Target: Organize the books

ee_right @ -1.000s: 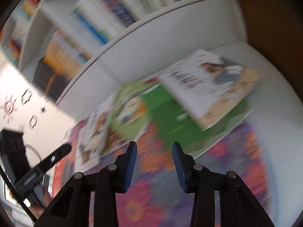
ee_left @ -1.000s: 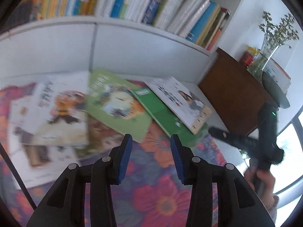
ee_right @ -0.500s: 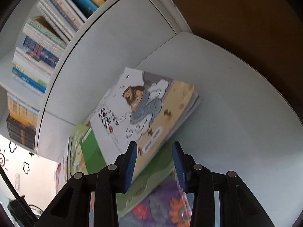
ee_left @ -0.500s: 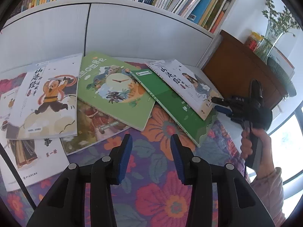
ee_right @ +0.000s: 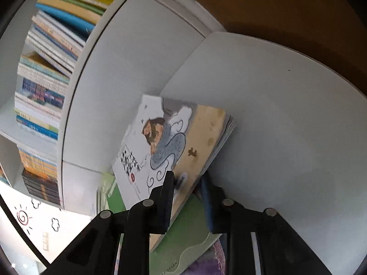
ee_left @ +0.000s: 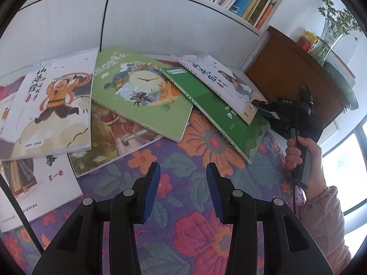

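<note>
**Right claw pinches the corner of the top book**

Now, from the left wrist: the left gripper [ee_left: 181, 192] hangs over the flowered cloth [ee_left: 206, 206] with its blue pads apart and nothing between them. Loose books fan out from nine o'clock to two o'clock. The white picture book [ee_left: 220, 80] lies topmost at about one o'clock, resting on the green workbook [ee_left: 213, 107], its long axis running from upper left to lower right. At its lower right corner sits the right gripper [ee_left: 263, 108], held by a hand [ee_left: 298, 153] in a pink sleeve. That gripper is plainly the nearer one; the left is well apart from this book.

From the right wrist: the right gripper [ee_right: 187, 192] has just been closing, and the white picture book [ee_right: 174, 142] sits between its jaws, one pad on the cover, the other beneath the page edge. I judge it clamped on the corner. The book stretches away toward twelve o'clock, over the white desk [ee_right: 286, 126], toward the shelved books [ee_right: 45, 87] at ten o'clock.
</note>
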Demonstrator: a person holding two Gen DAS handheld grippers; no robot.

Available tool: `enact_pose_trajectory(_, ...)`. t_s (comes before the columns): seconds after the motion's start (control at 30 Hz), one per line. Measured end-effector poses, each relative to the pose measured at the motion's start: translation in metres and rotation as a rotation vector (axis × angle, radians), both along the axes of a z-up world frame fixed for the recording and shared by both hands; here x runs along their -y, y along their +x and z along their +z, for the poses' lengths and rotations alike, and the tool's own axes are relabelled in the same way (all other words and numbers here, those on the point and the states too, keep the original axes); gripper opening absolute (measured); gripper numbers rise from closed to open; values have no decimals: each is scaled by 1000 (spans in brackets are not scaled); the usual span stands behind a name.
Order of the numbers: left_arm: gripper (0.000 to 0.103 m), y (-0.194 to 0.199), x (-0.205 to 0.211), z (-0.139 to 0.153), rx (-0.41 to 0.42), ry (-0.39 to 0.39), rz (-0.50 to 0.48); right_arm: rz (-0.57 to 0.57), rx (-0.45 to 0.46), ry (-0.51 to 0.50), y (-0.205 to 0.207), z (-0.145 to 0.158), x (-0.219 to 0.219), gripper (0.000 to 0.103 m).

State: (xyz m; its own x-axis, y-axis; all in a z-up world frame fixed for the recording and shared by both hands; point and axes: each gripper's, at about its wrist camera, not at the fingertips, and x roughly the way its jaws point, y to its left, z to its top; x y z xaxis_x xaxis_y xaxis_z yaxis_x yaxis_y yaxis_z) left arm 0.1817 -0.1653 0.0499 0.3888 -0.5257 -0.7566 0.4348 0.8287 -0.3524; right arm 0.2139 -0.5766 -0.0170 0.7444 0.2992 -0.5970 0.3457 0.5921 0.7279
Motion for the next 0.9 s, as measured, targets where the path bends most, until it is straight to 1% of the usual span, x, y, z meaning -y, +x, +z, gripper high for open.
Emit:
enact_pose_trajectory(0.03,39,1,-1,-1,-3,0,2,-9,18,-13,-2,3,-2,17)
enact_pose_trajectory(0.13,39,1,-3,-2,-5,-1,3,-7,82,-97,-8,20,-14,16)
enact_pose_trajectory(0.17,39,1,-4,-2,-4,0,3,1,116,-130,-11,31,-20,15)
enact_pose_trajectory(0.23,39,0,-5,-1,-1,5,3,24,157,-190,-16,50,-34,14)
enact_pose_trajectory(0.3,39,-2,-7,1,5,4,4,38,137,-209,-21,63,-53,14)
enact_pose_trajectory(0.33,39,-4,-8,4,9,1,6,44,124,-194,-25,65,-62,13)
enact_pose_trajectory(0.4,39,-7,-11,8,11,-1,3,80,137,-179,-39,67,-85,10)
enact_pose_trajectory(0.47,39,-11,-14,12,20,2,-4,93,121,-223,-58,68,-110,10)
enact_pose_trajectory(0.5,39,-14,-15,15,28,5,-7,100,111,-224,-69,67,-120,10)
enact_pose_trajectory(0.53,39,-18,-17,18,35,5,-12,106,93,-210,-82,64,-129,10)
enact_pose_trajectory(0.57,39,-21,-18,21,37,0,-19,111,68,-171,-102,58,-138,10)
enact_pose_trajectory(0.63,39,-28,-20,24,45,-7,-33,153,37,-125,-127,49,-151,10)
enact_pose_trajectory(0.7,39,-35,-19,24,56,6,-48,220,-13,-104,-161,40,-173,10)
enact_pose_trajectory(0.77,39,-39,-13,19,57,31,-68,305,-52,-81,-184,35,-191,10)
enact_pose_trajectory(0.83,39,-39,-4,12,48,50,-85,348,-87,-113,-202,37,-203,10)
enact_pose_trajectory(0.9,39,-37,6,7,47,69,-102,365,-74,-151,-213,48,-205,11)
